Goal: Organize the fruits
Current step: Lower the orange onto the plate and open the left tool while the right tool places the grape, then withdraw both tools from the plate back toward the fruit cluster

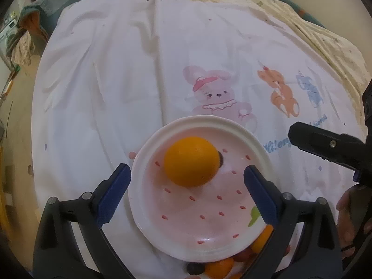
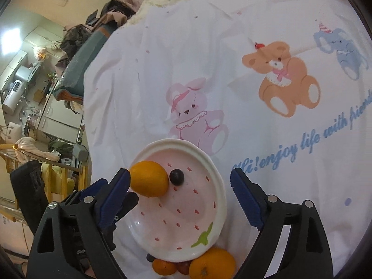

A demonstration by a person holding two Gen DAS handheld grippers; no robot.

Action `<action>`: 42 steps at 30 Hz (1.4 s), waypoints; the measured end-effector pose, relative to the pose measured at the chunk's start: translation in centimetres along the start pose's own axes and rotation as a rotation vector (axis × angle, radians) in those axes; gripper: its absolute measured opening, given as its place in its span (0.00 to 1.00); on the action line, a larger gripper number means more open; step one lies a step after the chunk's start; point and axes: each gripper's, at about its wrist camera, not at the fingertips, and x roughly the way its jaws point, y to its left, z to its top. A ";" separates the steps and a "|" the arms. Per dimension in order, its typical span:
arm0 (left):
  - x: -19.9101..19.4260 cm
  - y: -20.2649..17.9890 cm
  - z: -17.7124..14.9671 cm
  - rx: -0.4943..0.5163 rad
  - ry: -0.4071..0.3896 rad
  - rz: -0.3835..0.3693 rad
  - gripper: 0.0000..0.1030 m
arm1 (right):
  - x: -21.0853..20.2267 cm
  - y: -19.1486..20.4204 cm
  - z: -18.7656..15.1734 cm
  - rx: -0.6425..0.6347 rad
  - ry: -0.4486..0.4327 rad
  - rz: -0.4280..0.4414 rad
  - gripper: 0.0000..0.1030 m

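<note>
A pink strawberry-print plate lies on a white cartoon bedsheet. An orange sits in it, with a dark grape beside it, mostly hidden behind the orange in the left wrist view. My left gripper is open over the plate, just behind the orange, holding nothing. My right gripper is open and empty above the plate. Loose fruit lies at the plate's near rim: an orange, a small mandarin, red and dark grapes.
The sheet spreads wide beyond the plate, printed with a pink rabbit and a brown bear. The bed edge drops at the left to cluttered furniture and a wooden rack. The right gripper's body shows at the right in the left wrist view.
</note>
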 end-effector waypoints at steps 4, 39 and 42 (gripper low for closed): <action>-1.3 -0.4 -0.4 0.004 -0.023 0.004 0.93 | -1.4 0.4 -0.3 -0.013 -0.022 -0.008 0.89; -9.5 1.2 -10.3 -0.060 -0.061 -0.003 0.93 | -9.0 -0.8 -12.7 0.034 -0.083 -0.090 0.89; -8.3 1.4 -11.0 -0.072 -0.014 -0.013 0.93 | -8.3 -0.8 -12.8 0.031 -0.069 -0.111 0.89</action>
